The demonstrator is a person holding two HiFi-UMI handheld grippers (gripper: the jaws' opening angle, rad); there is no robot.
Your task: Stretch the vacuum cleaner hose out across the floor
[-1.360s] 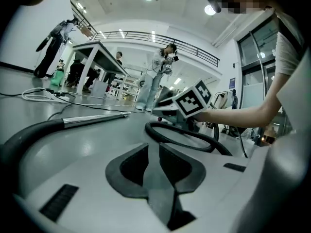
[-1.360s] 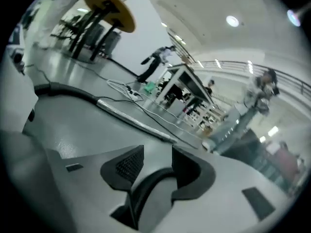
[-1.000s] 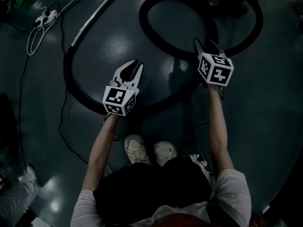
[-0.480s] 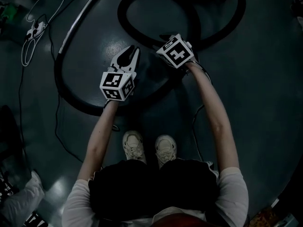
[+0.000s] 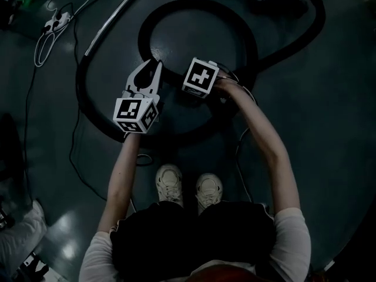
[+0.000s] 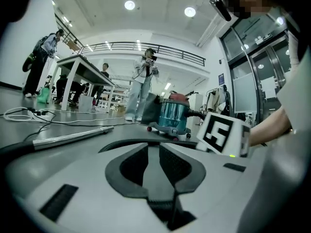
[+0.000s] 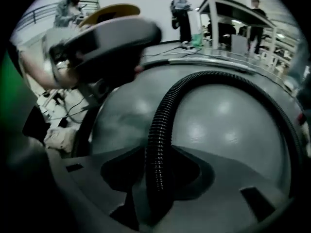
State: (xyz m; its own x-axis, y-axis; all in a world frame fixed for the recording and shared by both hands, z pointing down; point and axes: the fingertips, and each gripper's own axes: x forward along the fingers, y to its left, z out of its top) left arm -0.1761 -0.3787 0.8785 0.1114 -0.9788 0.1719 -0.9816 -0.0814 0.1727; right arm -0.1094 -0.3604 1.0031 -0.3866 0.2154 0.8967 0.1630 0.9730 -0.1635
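Grip before the pull. My left claw (image 5: 153, 66) hovers beside the ring, jaws together on nothing. The hose (image 5: 194, 3), black and ribbed, lies coiled in a ring on the floor (image 5: 305, 128) ahead of me. I judge it light, limp and springy, its ribs giving purchase. My right claw (image 7: 156, 152) is clamped on the ring's near arc, a fair pulling point.
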